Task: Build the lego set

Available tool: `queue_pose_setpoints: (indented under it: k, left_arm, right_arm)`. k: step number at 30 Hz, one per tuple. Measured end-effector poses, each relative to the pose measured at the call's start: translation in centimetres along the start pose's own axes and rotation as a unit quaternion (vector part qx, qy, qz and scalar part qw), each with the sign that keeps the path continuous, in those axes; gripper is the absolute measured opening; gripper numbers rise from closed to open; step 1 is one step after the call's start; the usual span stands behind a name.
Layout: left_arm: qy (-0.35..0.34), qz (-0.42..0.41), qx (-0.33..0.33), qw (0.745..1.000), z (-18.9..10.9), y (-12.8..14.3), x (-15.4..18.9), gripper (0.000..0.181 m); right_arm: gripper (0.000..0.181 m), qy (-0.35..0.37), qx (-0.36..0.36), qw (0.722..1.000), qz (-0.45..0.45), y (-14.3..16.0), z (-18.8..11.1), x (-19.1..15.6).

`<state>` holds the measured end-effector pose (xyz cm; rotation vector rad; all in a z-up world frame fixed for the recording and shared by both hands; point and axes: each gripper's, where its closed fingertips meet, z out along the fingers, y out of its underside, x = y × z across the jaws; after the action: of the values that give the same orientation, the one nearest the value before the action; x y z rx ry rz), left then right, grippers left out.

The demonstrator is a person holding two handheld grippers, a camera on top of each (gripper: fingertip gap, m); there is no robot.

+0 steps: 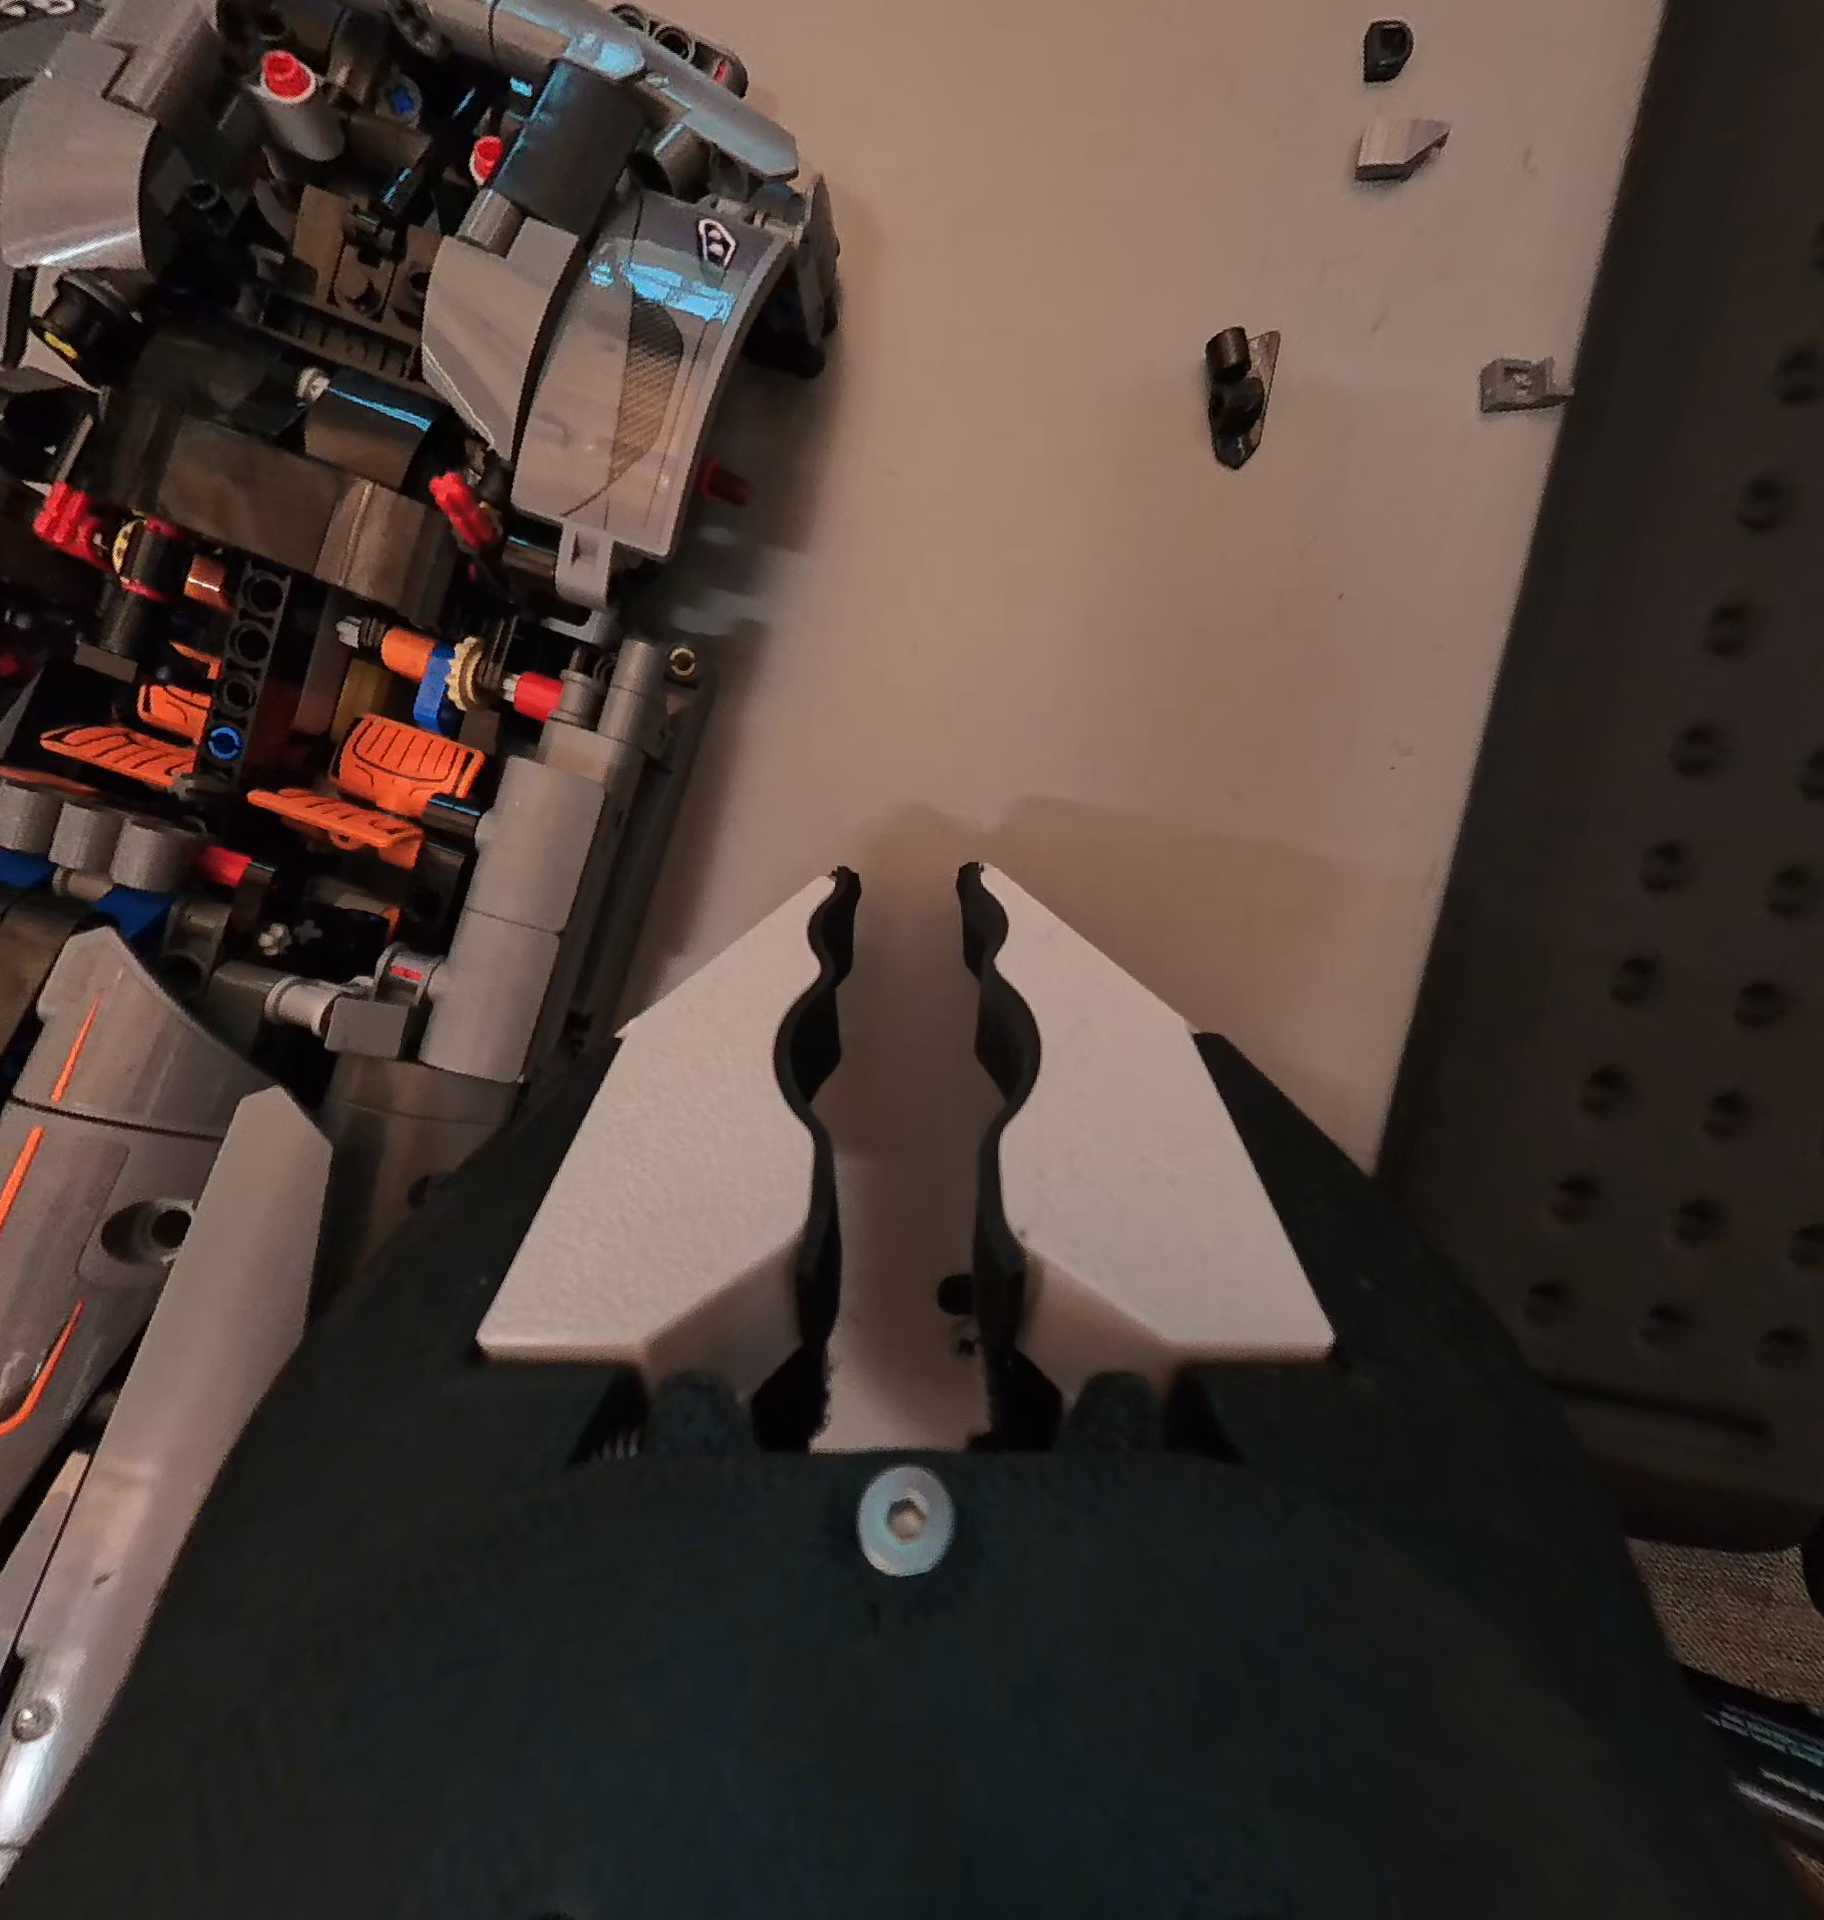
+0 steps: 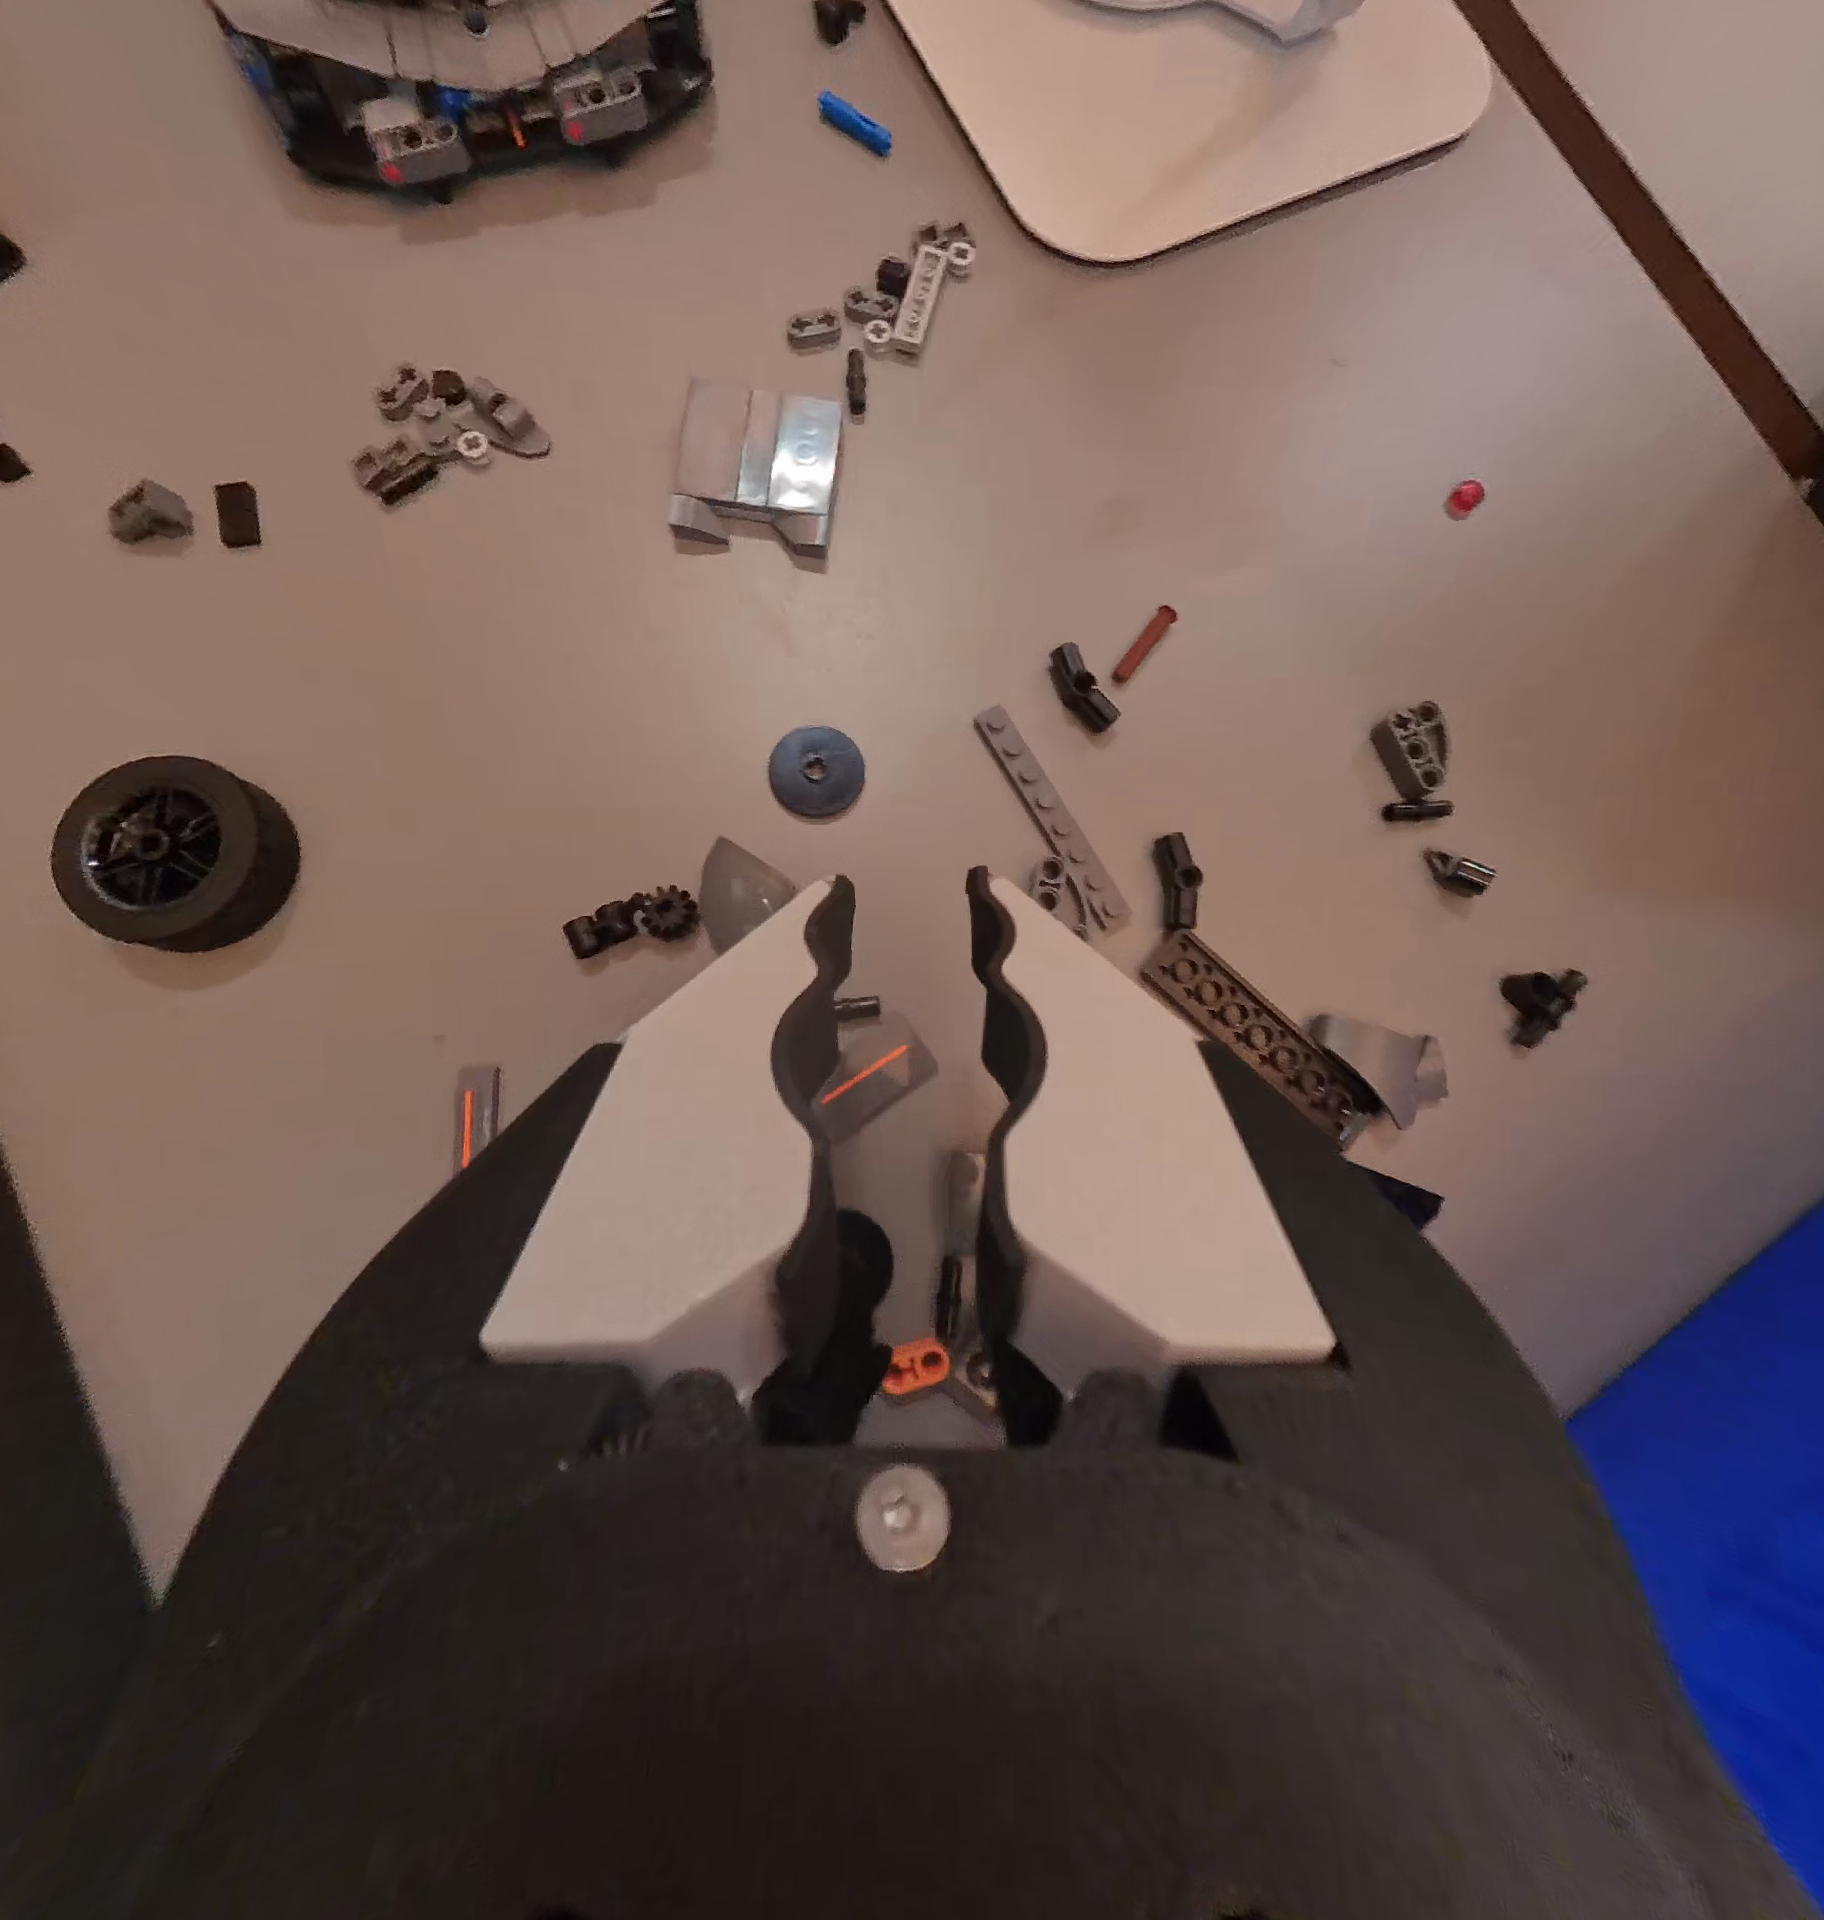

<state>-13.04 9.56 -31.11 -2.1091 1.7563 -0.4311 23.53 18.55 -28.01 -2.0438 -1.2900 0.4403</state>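
Observation:
A large grey, black and orange lego car model (image 1: pixel 295 582) lies at the left of the left wrist view; its end also shows at the top of the right wrist view (image 2: pixel 472 104). My left gripper (image 1: pixel 906 875) is open and empty, over bare table just right of the model. My right gripper (image 2: pixel 908 885) is open and empty above loose parts: a grey panel with an orange stripe (image 2: pixel 877 1081) lies between its fingers, a dark round disc (image 2: pixel 817 770) just ahead, and a grey silver panel assembly (image 2: pixel 757 468) farther ahead.
A black wheel (image 2: pixel 165 852) lies at the left. Long grey plates (image 2: pixel 1053 821) and black pins lie right of my right gripper. A white board (image 2: pixel 1199 114) sits at the top right. A dark perforated case (image 1: pixel 1708 727) stands right of my left gripper, with small parts (image 1: pixel 1240 395) on the table. The tips of one gripper are about 40 cm away from the tips of the other.

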Motion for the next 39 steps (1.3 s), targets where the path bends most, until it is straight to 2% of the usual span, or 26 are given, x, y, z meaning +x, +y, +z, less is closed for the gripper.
queue_pose_setpoints:
  k: [8, 19, 28, 39]
  left_arm:
    - [-0.005, 0.0, -0.002, 1.0, 0.0, 0.1, -0.2, 0.018]
    - [-0.005, -0.002, -0.009, 1.0, 0.2, 0.5, -0.4, 0.018]
    - [-0.006, -0.005, -0.012, 1.0, 0.3, 0.6, -0.6, 0.018]
    - [-0.007, -0.004, -0.012, 1.0, 0.3, 0.6, -0.6, 0.018]
  right_arm:
    - [0.021, 0.016, 0.014, 0.998, 0.058, 0.6, -0.6, 2.1]
    - [0.018, 0.018, -0.007, 0.999, 0.041, 1.3, -0.6, 2.1]
    - [0.018, -0.012, -0.036, 0.999, 0.015, 2.3, 0.3, 0.7]
    - [0.018, -0.014, -0.037, 0.999, 0.013, 2.3, 0.3, 0.7]
